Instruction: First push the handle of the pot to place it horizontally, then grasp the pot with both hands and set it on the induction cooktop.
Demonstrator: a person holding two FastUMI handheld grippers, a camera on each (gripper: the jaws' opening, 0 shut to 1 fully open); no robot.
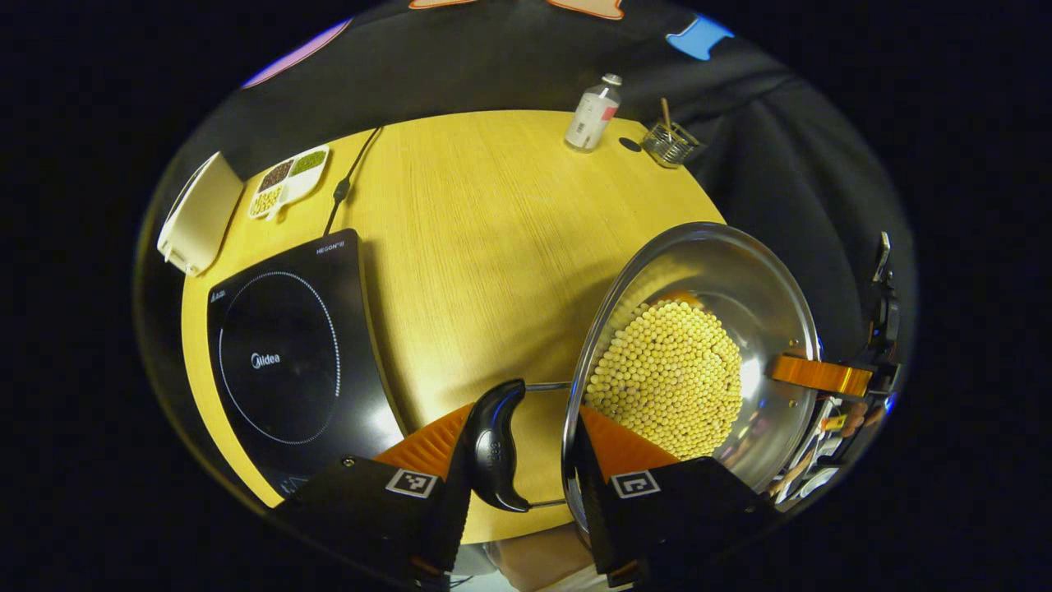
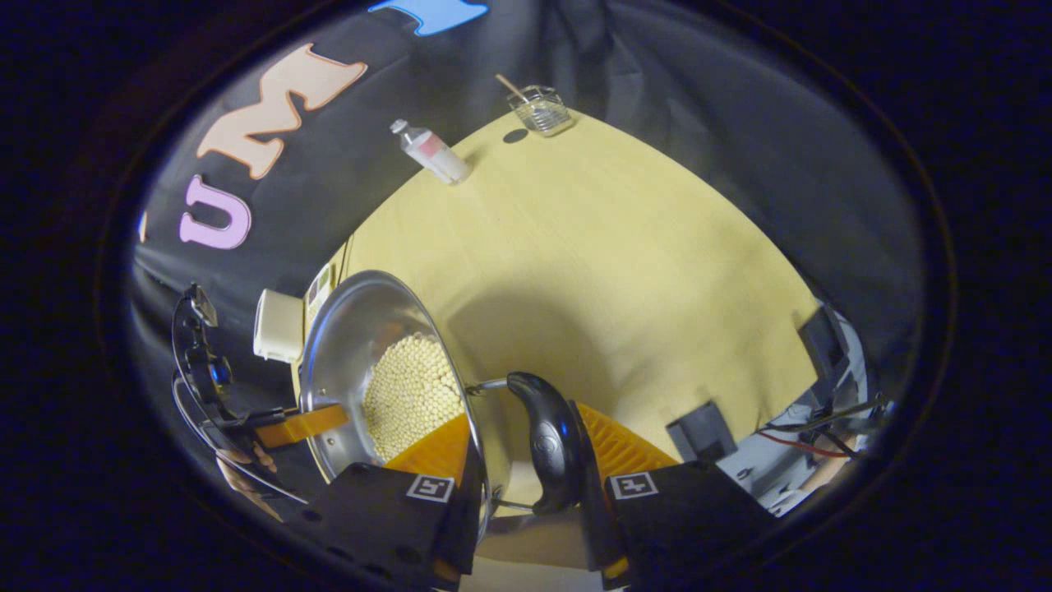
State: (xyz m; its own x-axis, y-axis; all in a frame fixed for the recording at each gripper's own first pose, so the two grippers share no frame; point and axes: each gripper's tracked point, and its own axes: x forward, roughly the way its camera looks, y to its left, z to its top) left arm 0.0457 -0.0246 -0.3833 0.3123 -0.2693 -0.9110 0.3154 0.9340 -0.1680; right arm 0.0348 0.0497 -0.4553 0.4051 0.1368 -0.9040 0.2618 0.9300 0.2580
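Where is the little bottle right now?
In the left gripper view the bottle stands at the table's far edge, just left of the small wire basket, far beyond the pot.

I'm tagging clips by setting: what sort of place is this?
Probably a staged kitchen tabletop in a recording booth: an induction cooktop, a steel pot of beans and a bottle on a wooden table.

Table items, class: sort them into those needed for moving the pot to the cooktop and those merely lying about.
Needed:
pot
pot handle
induction cooktop

Lying about:
bottle
glass dish
bean tray
white box
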